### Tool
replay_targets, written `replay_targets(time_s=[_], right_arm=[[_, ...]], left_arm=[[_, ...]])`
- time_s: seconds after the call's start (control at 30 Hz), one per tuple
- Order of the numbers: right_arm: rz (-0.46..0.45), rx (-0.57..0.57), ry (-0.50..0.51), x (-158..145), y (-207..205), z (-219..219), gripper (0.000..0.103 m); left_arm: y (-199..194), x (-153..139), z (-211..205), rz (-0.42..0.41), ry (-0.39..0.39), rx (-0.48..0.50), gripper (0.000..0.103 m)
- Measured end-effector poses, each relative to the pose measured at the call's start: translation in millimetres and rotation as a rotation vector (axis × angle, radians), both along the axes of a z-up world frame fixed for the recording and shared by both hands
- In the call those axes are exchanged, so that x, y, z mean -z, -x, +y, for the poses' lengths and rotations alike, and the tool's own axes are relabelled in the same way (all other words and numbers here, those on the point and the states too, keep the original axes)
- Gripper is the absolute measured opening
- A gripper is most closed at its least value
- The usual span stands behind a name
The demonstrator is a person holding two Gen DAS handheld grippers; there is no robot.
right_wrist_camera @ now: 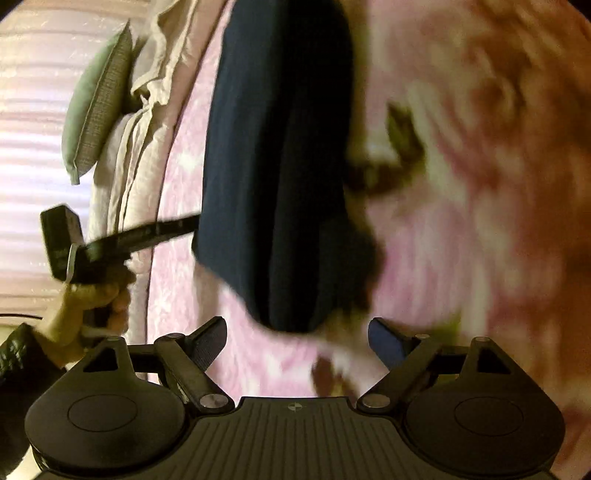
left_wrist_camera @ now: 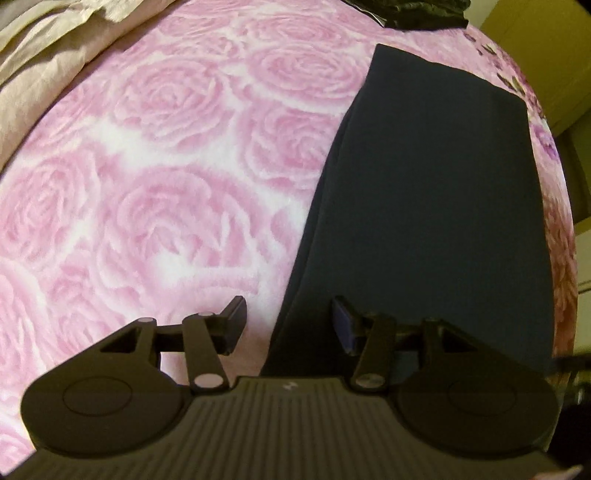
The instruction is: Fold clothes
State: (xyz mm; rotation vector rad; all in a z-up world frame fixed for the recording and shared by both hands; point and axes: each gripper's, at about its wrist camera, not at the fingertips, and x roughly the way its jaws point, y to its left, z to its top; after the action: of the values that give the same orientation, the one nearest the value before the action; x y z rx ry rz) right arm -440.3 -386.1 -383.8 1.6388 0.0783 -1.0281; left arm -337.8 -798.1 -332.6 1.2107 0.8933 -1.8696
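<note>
A dark navy garment (left_wrist_camera: 424,206), folded into a long strip, lies flat on the pink rose blanket (left_wrist_camera: 166,166) at the right of the left wrist view. My left gripper (left_wrist_camera: 288,312) hovers open over its near left edge, one finger above the cloth and one above the blanket, with nothing pinched. In the blurred right wrist view the same garment (right_wrist_camera: 277,166) runs away up the middle. My right gripper (right_wrist_camera: 297,326) stands wide open just short of its near end, holding nothing. A hand (right_wrist_camera: 99,295) at the left holds the other tool, whose tips are hidden behind the cloth.
Crumpled beige bedding (left_wrist_camera: 40,62) lies along the blanket's far left, with a green pillow (right_wrist_camera: 96,103) behind it. A black bundle (left_wrist_camera: 417,14) sits past the garment's far end. The bed's edge and a yellowish cabinet (left_wrist_camera: 539,48) are at the right.
</note>
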Motion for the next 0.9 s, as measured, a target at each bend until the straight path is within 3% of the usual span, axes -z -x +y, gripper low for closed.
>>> replay_targets(time_s=[0.3,0.6,0.77,0.9], right_arm=[[-0.037,0.15,0.026,8.7,-19.1,-13.3,0.086],[-0.044,0.184,0.005,5.8,-2.2,-18.0,0.083],[0.037,0.097,0.047,-21.4,28.0,-18.5,0.083],[0.202,-0.034,0.135,-56.3,62.1,-38.1,0.084]], left_arm=[[6.8,-4.4,8.6,-0.053,0.01,0.086,0.046],[14.1,-4.6,11.1,-0.089,0.015,0.114,0.045],[6.3,-16.6,20.7,-0.073,0.004,0.052,0.045],[-6.6,-28.9,38.1,-0.036,-0.017,-0.061,0.046]])
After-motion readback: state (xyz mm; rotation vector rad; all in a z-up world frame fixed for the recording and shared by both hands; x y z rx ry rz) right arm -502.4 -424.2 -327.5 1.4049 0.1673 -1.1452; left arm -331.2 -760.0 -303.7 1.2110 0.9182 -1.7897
